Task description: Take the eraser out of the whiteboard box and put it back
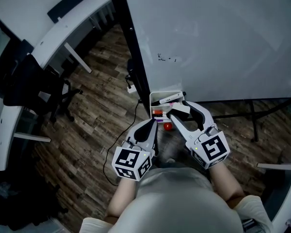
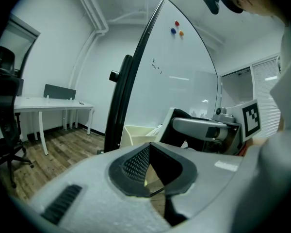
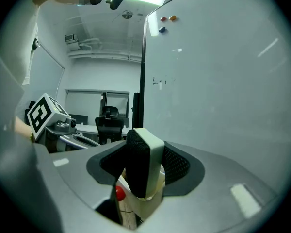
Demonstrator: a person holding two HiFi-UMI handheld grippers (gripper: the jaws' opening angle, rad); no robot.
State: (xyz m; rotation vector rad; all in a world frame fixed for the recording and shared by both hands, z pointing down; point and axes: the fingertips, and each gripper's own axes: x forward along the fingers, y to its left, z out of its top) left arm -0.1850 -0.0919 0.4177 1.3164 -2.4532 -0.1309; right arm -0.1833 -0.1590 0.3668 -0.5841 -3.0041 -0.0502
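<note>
Eraser [image 3: 144, 165], white-backed with black felt, upright in right claw [image 1: 177, 109].

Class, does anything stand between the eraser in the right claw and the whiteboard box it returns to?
Nothing visible does. The eraser, gripped in the right claw, hangs right at the whiteboard box and its open top. Markers lie inside, and the left claw sits off to the side.

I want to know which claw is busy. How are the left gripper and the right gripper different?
The right gripper is clamped on the eraser; the left gripper holds nothing. The right gripper's jaws stand apart around it; the left gripper's jaws are together. Both carry a marker cube.
</note>
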